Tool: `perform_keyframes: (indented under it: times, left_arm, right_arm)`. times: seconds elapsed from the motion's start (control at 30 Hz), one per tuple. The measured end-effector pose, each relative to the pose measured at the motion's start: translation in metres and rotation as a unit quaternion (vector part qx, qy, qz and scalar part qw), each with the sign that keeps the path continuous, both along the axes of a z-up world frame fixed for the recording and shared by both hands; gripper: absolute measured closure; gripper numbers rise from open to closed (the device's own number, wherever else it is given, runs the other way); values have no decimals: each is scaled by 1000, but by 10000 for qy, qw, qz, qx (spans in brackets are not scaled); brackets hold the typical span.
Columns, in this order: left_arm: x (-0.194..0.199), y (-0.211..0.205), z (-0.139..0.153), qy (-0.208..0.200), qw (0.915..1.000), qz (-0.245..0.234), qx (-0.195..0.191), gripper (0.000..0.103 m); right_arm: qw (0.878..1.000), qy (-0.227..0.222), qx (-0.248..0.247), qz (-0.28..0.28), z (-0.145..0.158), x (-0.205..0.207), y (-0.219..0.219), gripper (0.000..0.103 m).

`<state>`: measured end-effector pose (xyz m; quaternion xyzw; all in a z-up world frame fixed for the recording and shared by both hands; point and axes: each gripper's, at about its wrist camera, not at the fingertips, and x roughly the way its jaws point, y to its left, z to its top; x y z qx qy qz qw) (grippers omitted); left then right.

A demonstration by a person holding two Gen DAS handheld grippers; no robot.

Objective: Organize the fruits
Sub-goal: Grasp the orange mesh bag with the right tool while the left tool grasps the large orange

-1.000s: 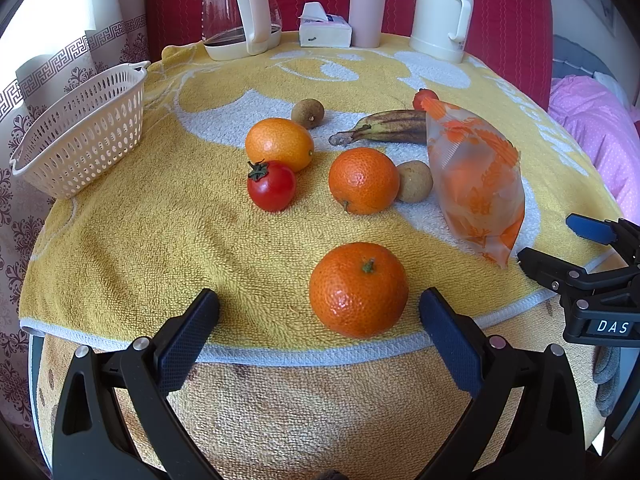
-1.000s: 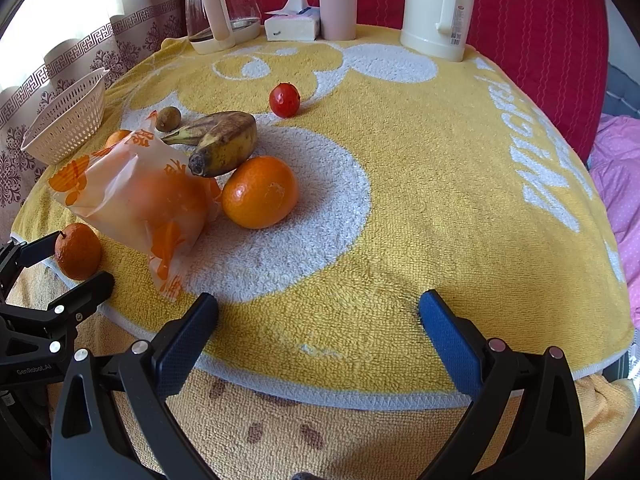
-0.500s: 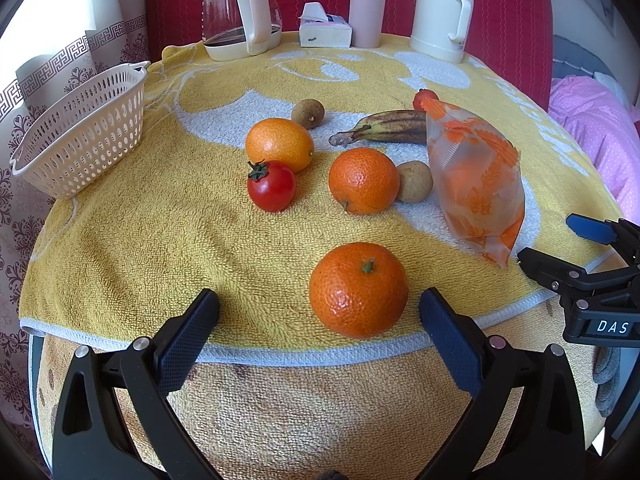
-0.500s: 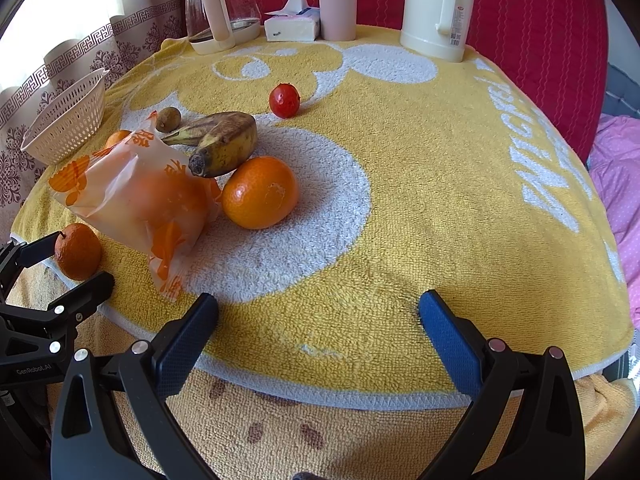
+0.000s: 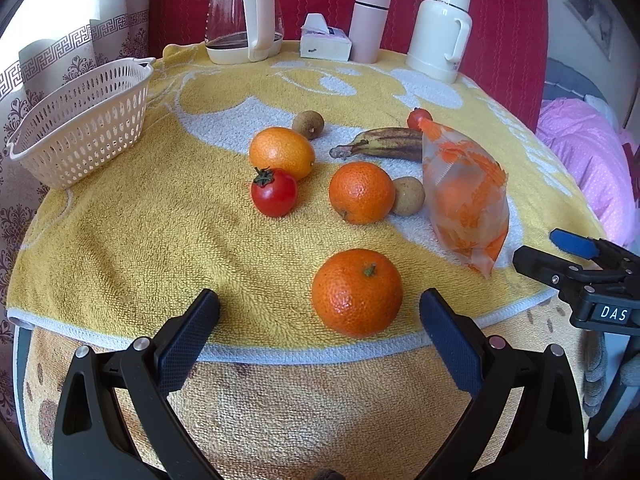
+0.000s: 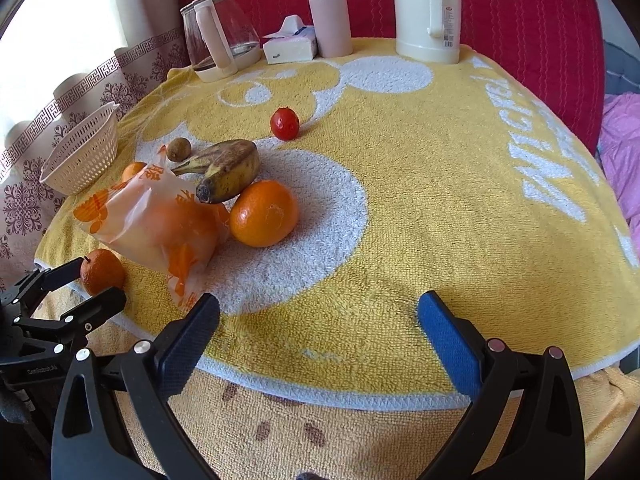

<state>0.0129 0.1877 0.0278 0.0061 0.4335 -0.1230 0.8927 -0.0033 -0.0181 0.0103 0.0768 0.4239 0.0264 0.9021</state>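
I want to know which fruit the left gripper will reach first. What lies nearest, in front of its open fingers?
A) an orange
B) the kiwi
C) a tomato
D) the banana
A: an orange sits on the towel close ahead of the left gripper, whose jaws stand wide apart; other fruit lies farther back.

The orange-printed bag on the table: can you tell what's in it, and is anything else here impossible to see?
- Plastic bag: the frosted film in both views blurs its orange contents.
- White basket: its own wall hides the inside in both views.
- Far tomato: the bag mostly covers it in the left wrist view.
- Thermos: its label print is too small to read.
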Motion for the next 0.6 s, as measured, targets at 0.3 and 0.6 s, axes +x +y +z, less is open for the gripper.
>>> perform_keyframes:
  times: [0.3, 0.6]
  left_arm:
    - [-7, 21, 12, -305, 9978, 139, -570, 2]
    - [-22, 7, 22, -826, 9965, -104, -48, 2]
  right_arm:
    - [9980, -406, 388, 275, 23, -7, 17, 5]
    - [9915, -416, 685, 1028, 31, 15, 71, 35]
